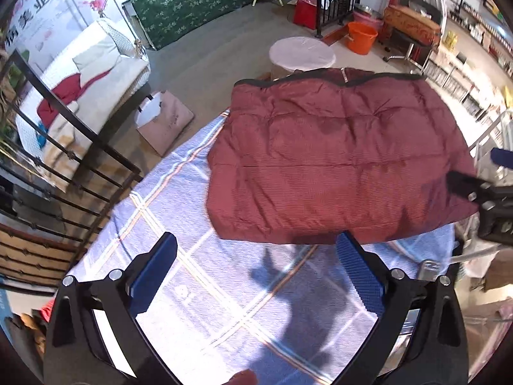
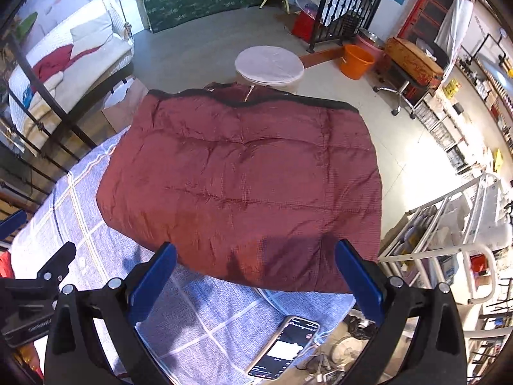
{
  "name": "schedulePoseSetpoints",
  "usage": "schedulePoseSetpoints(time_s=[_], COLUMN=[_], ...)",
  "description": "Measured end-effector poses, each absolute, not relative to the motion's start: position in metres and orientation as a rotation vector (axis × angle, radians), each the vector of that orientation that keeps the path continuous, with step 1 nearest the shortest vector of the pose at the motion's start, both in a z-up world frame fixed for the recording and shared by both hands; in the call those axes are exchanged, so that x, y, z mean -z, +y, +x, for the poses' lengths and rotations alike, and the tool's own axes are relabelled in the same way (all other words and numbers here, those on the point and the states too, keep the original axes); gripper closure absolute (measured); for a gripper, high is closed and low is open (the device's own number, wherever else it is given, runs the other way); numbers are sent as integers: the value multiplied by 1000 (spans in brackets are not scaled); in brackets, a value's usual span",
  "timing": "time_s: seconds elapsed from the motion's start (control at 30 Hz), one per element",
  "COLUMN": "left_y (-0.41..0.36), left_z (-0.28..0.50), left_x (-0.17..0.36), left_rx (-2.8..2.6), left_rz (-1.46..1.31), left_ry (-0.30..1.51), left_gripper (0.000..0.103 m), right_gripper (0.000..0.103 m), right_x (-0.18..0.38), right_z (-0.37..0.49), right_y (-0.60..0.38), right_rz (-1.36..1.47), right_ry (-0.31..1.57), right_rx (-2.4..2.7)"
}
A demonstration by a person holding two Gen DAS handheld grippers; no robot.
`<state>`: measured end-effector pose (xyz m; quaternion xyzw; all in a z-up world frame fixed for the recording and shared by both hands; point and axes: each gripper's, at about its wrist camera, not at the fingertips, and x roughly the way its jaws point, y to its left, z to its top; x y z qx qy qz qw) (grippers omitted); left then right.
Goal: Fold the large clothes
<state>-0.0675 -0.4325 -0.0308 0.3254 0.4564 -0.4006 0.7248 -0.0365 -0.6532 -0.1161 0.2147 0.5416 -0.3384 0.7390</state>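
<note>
Both claws stand wide apart and hold nothing. Between the blue pads of the left gripper (image 1: 256, 269) shows only the pale blue checked cloth (image 1: 205, 292) spread over the table, crossed by the claw's own shadow. Just ahead of its fingertips, and a little to their right, lies the near edge of the folded maroon quilted coat (image 1: 336, 160), flat on the cloth, its dark-trimmed edge on the far side. Off to the right of that claw, over the coat's right edge, part of the right gripper shows.

The right gripper (image 2: 256, 266) hangs over the coat's near edge with its jaws equally spread, the fabric lying below and ahead of them, not pinched. Below its right finger, nearer the camera, a phone (image 2: 283, 348) with a lit screen rests on the cloth at the table's corner. Beyond the coat stand a round white-topped stool (image 2: 269, 64), and further right an orange bucket (image 2: 357, 61).
</note>
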Motion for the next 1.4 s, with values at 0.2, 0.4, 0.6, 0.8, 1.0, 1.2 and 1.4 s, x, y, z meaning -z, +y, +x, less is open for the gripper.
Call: schedulePoseSetpoints(time_s=[0.2,0.4,0.6,0.8,1.0,1.2,1.4], left_y=[-433,-429,-429,-430,-427,-429,-428], left_z=[-76,-81,-88,-90,-90,-97,-96], left_x=[35,44,36,36,38,40,38], left_rx=[915,919,928,914,914,894,893], left_rz=[700,682,689,700,687,741,732], left_ry=[1084,1155,1117,1138,1157,1113,1105], left_gripper=[5,5,5,5,5,5,5], right_gripper=[6,6,6,6,6,6,6], right_x=[124,132,131,130,127,127,127], right_z=[-44,-54,-56,-55,-58,-59,-59], right_y=[-651,-647,-649,-645,-645,-645,-644], right_rz=[448,454,458,460,449,449,446], right_ry=[1243,1263,1255,1249,1241,1242,1242], right_rx=[750,757,764,754,752,748,742])
